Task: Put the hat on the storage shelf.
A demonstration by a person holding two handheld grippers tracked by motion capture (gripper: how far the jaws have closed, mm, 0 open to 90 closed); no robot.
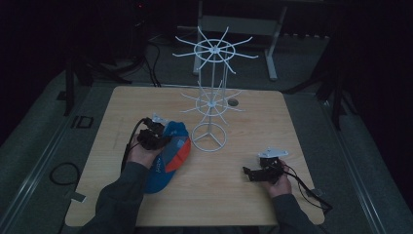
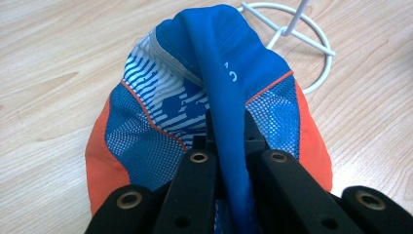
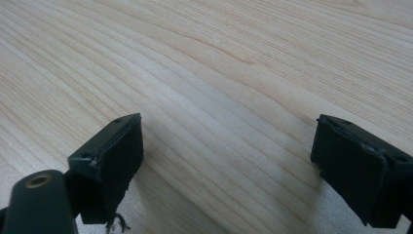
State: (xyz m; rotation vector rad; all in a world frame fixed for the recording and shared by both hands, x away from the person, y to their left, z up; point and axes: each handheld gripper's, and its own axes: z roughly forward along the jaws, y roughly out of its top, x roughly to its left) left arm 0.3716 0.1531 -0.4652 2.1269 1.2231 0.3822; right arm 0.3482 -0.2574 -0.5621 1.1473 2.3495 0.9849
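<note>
At the near edge of the wooden desk (image 1: 234, 204) two sleeved forearms come in. The right gripper (image 3: 226, 156) hovers over bare pale wood grain, its black jaws spread wide with nothing between them. The left gripper (image 2: 229, 161) is clamped on a blue fabric fold of a cap (image 2: 160, 112) (blue and orange, with mesh panels and a white striped patch), which lies on the desk just beside the round base of a white wire rack (image 1: 210, 92) whose thin radiating arms rise behind it
</note>
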